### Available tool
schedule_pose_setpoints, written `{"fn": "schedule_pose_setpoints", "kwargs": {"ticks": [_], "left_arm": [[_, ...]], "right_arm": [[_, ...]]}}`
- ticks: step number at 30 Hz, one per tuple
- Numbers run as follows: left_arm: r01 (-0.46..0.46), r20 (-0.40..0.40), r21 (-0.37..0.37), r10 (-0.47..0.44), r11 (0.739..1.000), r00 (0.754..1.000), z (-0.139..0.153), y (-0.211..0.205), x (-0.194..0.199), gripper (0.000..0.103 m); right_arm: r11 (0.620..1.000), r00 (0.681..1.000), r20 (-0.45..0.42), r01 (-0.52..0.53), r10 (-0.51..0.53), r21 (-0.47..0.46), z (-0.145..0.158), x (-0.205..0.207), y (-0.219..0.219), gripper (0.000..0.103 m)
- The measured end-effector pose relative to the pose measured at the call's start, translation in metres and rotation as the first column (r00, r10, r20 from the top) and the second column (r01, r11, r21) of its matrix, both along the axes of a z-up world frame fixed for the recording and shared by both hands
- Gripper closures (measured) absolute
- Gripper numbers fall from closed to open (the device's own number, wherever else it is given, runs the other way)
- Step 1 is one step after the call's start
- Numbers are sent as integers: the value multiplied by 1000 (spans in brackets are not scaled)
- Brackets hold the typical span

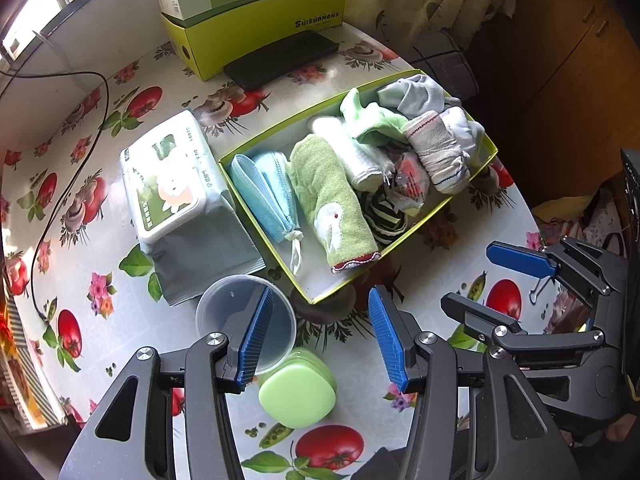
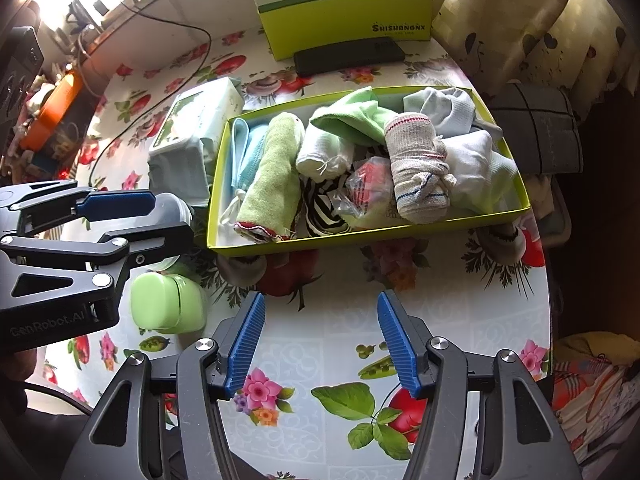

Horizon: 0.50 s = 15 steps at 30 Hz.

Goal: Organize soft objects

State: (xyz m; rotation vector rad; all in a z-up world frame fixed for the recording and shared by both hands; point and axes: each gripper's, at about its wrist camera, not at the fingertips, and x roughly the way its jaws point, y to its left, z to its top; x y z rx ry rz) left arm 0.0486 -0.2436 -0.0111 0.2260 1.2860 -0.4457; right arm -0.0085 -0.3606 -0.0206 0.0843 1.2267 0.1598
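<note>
A round table (image 2: 340, 344) has a cloth with tomatoes and flowers. On it sits a green box (image 2: 360, 236) full of soft things: a green towel (image 2: 272, 176), blue masks (image 1: 260, 196) and rolled socks (image 2: 416, 172). The left gripper (image 1: 316, 340) and the right gripper (image 2: 320, 344) both hang above the table near the box, jaws wide, holding nothing.

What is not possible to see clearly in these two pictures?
- Striped cloth, both views: mostly buried under the green towel and a plastic-wrapped item.
- Wrapped item's contents: unclear through the crinkled plastic.
- Clear cup, left wrist view: partly covered by the left hand-held gripper.
- Wipes pack print: too small to read.
- Tray floor: mostly covered by cloths.
</note>
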Motion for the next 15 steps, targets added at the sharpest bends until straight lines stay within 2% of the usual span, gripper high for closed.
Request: {"fn": "schedule_pose_setpoints", "kwargs": {"ticks": [15], "left_arm": [[10, -14, 22, -10, 1000, 1000, -6, -7, 6, 52]], "right_arm": [[1000, 1000, -4, 9, -9, 14, -7, 4, -7, 44]]}}
